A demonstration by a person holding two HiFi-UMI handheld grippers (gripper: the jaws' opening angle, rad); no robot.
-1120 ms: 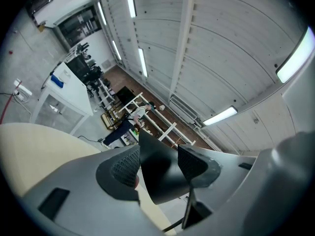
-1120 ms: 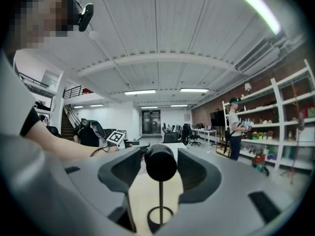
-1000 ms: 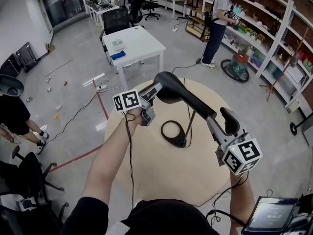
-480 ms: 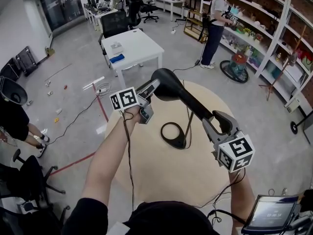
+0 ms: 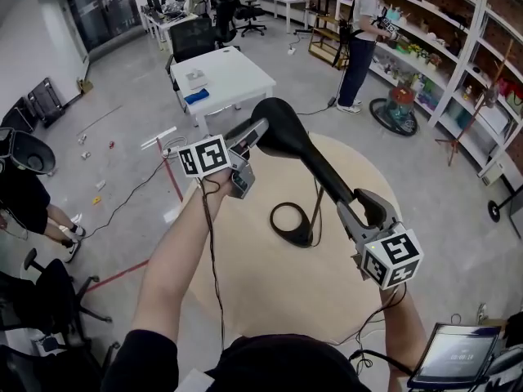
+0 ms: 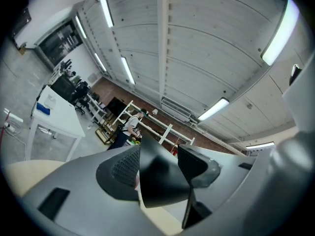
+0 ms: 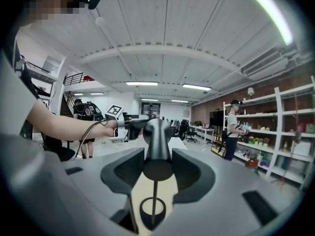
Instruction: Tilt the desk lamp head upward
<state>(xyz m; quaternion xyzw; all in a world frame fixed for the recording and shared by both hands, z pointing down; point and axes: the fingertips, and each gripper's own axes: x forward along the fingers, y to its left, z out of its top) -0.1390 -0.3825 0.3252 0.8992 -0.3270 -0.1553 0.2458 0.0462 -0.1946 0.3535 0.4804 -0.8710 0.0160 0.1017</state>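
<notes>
Well, the lamp stands on the round table (image 5: 270, 300), its ring base (image 5: 294, 237) about at the middle, a little nearer the far edge. A thin stem (image 5: 315, 211) rises from the ring to the long black head (image 5: 306, 153), which hangs slanted over the table: the wide end is up high toward the far-left edge, and the narrow tail is lower toward the right edge.

The left gripper (image 5: 255, 131) comes in from the left and is clamped on the rim of the wide end; both pads press against the black shell. The right gripper (image 5: 353, 207) has the tail between its jaws, which have just been closing and now sit against the tail's round end on both sides.

Beyond the far edge stands a white desk (image 5: 233, 76), and a person (image 5: 359, 39) stands at the shelves (image 5: 458, 64) along the right wall.
</notes>
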